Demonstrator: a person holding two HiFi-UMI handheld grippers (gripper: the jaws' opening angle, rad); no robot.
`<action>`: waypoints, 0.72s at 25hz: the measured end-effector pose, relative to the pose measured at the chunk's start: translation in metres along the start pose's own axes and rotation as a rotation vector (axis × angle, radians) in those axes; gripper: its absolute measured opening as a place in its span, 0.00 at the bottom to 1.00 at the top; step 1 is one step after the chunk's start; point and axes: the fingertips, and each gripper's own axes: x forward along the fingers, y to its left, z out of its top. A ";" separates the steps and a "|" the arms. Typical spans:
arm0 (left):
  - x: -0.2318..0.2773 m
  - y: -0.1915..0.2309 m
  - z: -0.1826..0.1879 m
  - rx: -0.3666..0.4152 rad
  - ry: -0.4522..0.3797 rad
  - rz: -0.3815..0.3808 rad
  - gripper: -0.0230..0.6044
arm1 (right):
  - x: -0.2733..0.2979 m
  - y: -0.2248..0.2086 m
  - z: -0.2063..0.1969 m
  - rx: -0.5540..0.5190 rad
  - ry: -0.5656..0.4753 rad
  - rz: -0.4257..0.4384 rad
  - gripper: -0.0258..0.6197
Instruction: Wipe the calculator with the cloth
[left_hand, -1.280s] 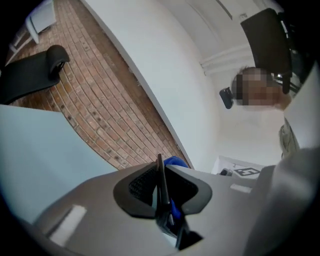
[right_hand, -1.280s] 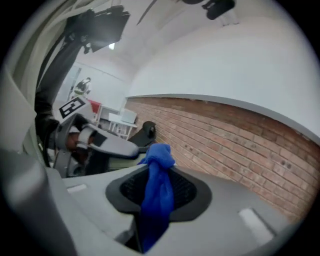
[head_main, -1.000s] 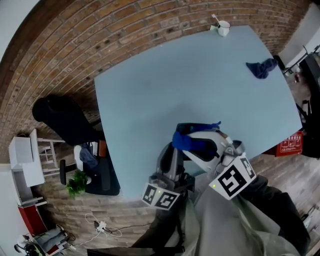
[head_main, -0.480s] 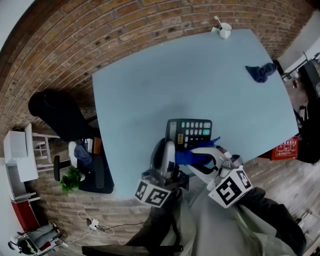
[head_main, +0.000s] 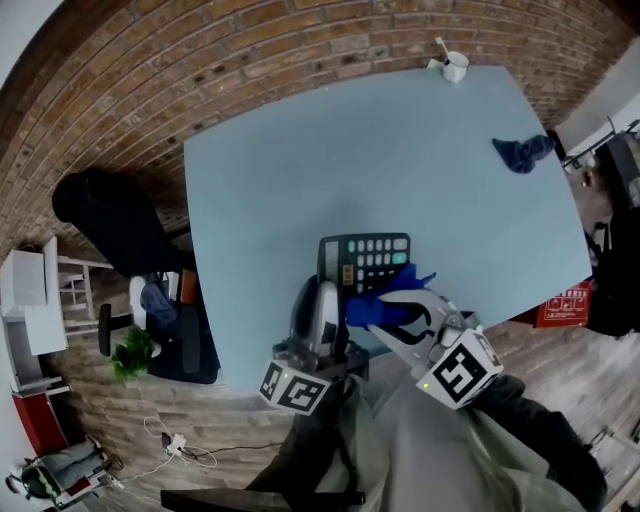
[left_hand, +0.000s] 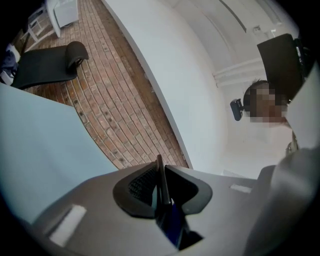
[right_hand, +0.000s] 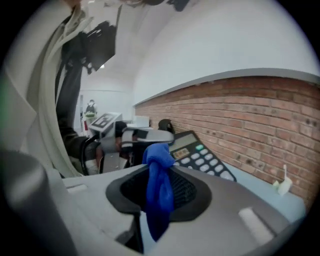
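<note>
The left gripper (left_hand: 161, 176) is clamped on the near left edge of the calculator (head_main: 366, 262), which shows edge-on between its jaws. The right gripper (right_hand: 159, 176) is clamped on a bunched blue cloth (right_hand: 159, 186); the cloth lies against the calculator's near end. The calculator is held tilted, keys up, over the near edge of the table (head_main: 300, 180). A second, darker cloth (head_main: 522, 152) lies near the table's right edge. A white cup (head_main: 455, 66) stands at the table's far right corner.
</note>
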 end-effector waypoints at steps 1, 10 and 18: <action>-0.001 0.002 0.002 -0.004 -0.005 0.001 0.13 | 0.003 0.006 0.002 -0.042 -0.009 0.013 0.20; 0.003 -0.010 0.004 0.070 0.004 -0.042 0.13 | -0.025 -0.100 -0.013 0.137 -0.032 -0.283 0.20; 0.001 -0.012 0.001 0.117 0.029 -0.035 0.13 | 0.002 -0.072 0.024 -0.007 -0.127 -0.165 0.20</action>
